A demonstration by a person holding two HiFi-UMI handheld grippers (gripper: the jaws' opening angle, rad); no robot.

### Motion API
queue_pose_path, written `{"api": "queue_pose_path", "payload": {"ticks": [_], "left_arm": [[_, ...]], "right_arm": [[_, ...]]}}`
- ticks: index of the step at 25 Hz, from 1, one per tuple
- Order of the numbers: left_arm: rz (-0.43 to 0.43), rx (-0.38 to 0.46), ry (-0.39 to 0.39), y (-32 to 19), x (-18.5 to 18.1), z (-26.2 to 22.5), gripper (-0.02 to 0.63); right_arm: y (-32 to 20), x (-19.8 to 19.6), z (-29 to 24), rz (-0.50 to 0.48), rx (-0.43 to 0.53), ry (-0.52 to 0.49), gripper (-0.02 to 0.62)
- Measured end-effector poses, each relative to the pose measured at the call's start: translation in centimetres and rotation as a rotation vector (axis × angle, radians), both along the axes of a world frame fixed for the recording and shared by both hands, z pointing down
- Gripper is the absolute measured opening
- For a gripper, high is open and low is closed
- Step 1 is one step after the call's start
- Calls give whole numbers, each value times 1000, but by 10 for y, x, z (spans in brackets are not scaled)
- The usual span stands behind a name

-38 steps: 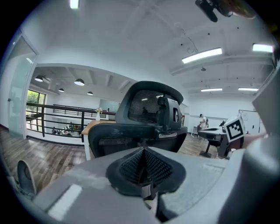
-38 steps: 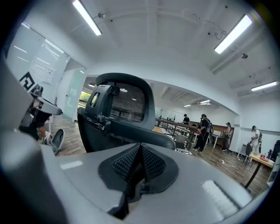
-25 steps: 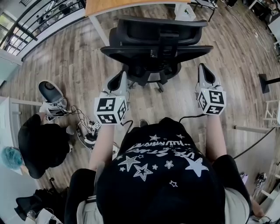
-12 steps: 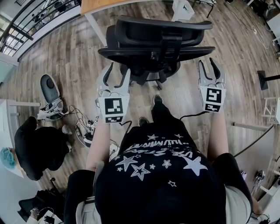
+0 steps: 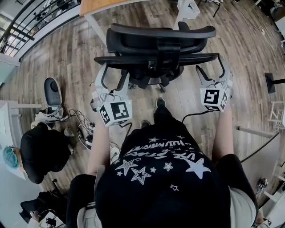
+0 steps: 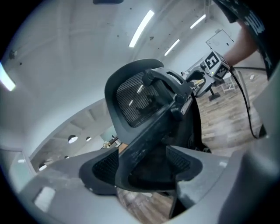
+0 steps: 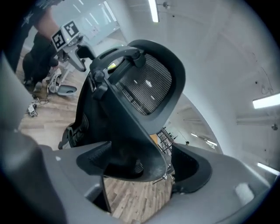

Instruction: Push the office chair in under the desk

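The black office chair [image 5: 156, 44] stands with its back toward me, in front of the wooden desk [image 5: 100, 5] at the top of the head view. My left gripper [image 5: 113, 73] is at the left end of the backrest's lower edge, and my right gripper [image 5: 209, 67] is at its right end. Both sets of jaws are opening. In the left gripper view the backrest edge [image 6: 140, 131] runs between the spread jaws of the left gripper [image 6: 144, 164]. The right gripper view shows the backrest corner [image 7: 131, 144] between the parted jaws of the right gripper [image 7: 142, 168].
A person in black [image 5: 42, 149] crouches on the wooden floor at the left, beside cables [image 5: 84, 127] and a grey-white device [image 5: 52, 89]. A white desk leg [image 5: 99, 29] stands left of the chair. A black stand base [image 5: 272, 82] and a white rack [image 5: 278, 113] are at the right.
Both grippers have moved forward from beside my body to the chair's backrest. Their jaws have gone from shut to wide apart around its lower edge.
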State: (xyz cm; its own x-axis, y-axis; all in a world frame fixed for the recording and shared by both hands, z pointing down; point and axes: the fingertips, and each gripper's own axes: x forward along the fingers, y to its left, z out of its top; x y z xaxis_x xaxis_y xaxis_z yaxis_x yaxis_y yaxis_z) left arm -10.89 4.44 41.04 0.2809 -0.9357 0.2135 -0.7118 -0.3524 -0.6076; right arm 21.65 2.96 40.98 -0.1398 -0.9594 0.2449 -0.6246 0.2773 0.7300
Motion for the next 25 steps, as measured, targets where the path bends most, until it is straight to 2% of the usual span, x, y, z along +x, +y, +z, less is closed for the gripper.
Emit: {"api": "queue_pose_path", "payload": {"ticks": [5, 8, 9, 11, 13, 25], "left_arm": [[-48, 26, -189, -22, -9, 6, 344], [-83, 34, -274, -29, -14, 14, 339], [-91, 41, -302, -31, -16, 15, 339], [-109, 64, -343, -35, -18, 14, 303], [-122, 83, -365, -38, -20, 13, 258], [-171, 79, -366, -43, -22, 9, 256]], "right_arm": [[-24, -4, 0, 1, 8, 80, 424], [-29, -6, 0, 7, 53, 129, 352], [-30, -7, 2, 5, 57, 144, 345], [-32, -11, 7, -7, 55, 162, 300], [-35, -13, 9, -13, 56, 170, 291], [-43, -14, 4, -24, 109, 163, 290]]}}
